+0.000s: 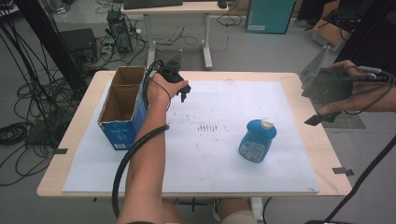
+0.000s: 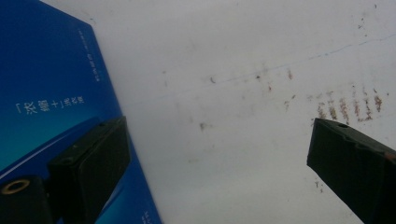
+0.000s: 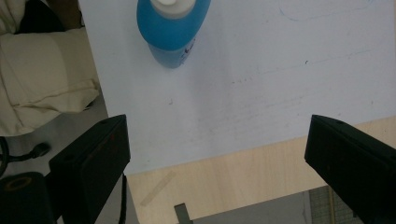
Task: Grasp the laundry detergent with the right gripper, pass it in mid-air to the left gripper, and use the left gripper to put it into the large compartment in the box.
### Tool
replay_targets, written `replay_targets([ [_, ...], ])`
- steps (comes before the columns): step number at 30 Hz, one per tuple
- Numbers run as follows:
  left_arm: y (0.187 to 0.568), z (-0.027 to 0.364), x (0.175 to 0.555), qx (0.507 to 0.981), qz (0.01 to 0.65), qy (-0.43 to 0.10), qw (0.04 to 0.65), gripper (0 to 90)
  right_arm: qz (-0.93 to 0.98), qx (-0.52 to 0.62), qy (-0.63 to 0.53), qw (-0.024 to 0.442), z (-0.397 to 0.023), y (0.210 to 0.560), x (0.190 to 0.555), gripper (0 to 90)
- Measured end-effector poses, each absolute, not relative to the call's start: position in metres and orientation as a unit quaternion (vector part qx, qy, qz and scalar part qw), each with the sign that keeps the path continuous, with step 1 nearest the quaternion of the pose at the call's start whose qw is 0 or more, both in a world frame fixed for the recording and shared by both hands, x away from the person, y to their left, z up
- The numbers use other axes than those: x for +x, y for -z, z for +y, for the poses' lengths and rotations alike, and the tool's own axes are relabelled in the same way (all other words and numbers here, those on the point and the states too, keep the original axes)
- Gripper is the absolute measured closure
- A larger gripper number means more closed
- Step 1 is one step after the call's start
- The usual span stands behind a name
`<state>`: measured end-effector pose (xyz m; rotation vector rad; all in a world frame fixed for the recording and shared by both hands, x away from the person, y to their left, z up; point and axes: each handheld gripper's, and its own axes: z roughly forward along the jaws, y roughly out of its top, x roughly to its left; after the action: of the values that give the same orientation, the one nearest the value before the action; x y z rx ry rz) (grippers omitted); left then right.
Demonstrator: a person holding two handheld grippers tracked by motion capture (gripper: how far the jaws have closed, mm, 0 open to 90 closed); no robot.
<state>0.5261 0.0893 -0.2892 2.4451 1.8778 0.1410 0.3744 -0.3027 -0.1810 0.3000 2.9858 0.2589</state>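
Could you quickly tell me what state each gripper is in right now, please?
Left gripper: open, holding nothing, beside the blue cardboard box.
Right gripper: open, holding nothing, off the table's right edge.

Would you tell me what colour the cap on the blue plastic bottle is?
White; the cap on the blue plastic bottle shows best in the high view.

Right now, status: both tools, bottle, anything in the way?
Left tool open, empty, beside blue box. Right tool open, empty, past table's right edge. Blue bottle upright on white mat, untouched. Path between clear.
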Motion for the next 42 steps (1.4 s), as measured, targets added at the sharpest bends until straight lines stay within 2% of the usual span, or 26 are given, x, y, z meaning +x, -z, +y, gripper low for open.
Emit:
replay_targets([
  [26, 0.282, 0.085, 0.522, 0.796, 0.602, -0.055, 0.032, 6.5, 0.985, 0.107, -0.116, 0.067, -0.323, 0.193, 0.355, 5.5],
  [42, 0.284, 0.080, 0.520, 0.795, 0.602, -0.046, 0.054, 6.4, 0.968, 0.155, -0.184, 0.072, -0.352, 0.229, 0.334, 3.8],
])
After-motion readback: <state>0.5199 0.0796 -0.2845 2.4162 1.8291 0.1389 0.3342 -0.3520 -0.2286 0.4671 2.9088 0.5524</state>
